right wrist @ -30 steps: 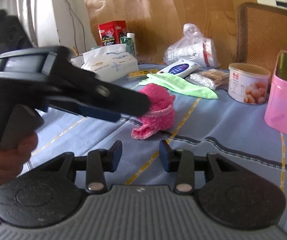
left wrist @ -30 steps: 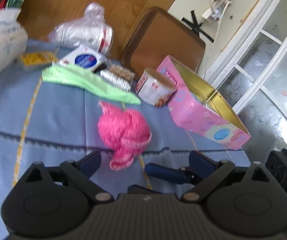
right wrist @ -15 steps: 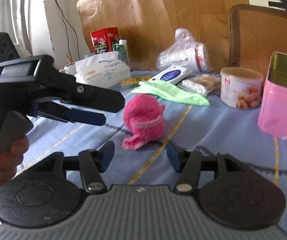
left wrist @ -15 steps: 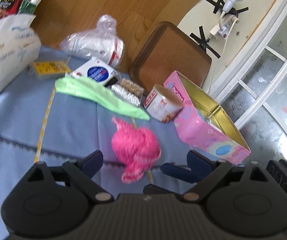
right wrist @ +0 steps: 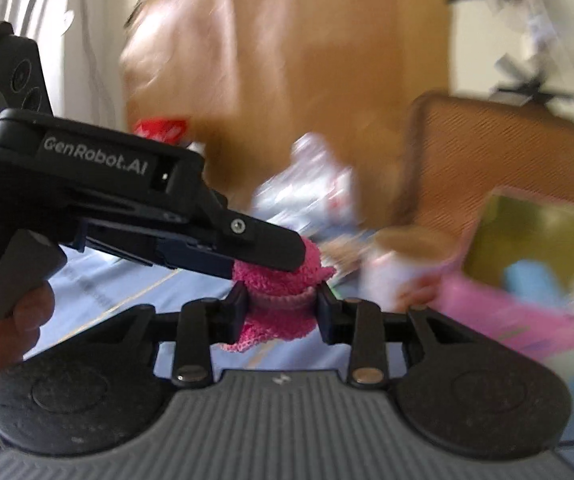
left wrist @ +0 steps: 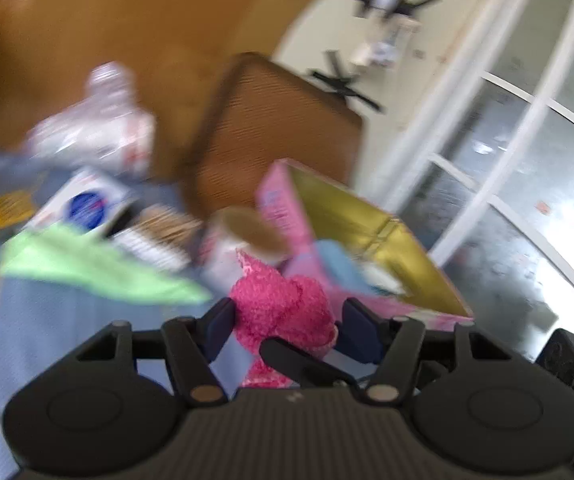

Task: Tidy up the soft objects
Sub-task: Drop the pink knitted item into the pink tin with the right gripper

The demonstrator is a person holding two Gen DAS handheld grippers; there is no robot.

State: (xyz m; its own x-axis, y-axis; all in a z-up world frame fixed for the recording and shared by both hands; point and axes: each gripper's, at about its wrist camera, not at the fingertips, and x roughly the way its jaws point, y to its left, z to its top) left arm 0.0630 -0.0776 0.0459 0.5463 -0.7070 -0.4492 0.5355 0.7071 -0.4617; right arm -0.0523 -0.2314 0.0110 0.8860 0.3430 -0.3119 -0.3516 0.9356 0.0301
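Left wrist view: both my hand-held grippers, left (left wrist: 283, 326) and right (right wrist: 283, 312), are closing on the pink knitted piece (left wrist: 283, 312); pink tin (left wrist: 371, 248) ahead, green cloth (left wrist: 95, 270) unsorted.

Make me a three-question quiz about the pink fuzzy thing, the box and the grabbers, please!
1. Where is the pink knitted piece?
A. between the jaws of both grippers
B. inside the tin
C. under the green cloth

2. What colour is the inside of the pink box?
A. red
B. gold
C. black

3. What are the jaws of the right gripper doing?
A. gaping wide with nothing between them
B. closing on the knitted piece
C. holding a can

Answers:
1. A: the right wrist view shows it between those jaws, with the left gripper on it too.
2. B: its open inside shines gold.
3. B: the pink knit sits pinched between them.
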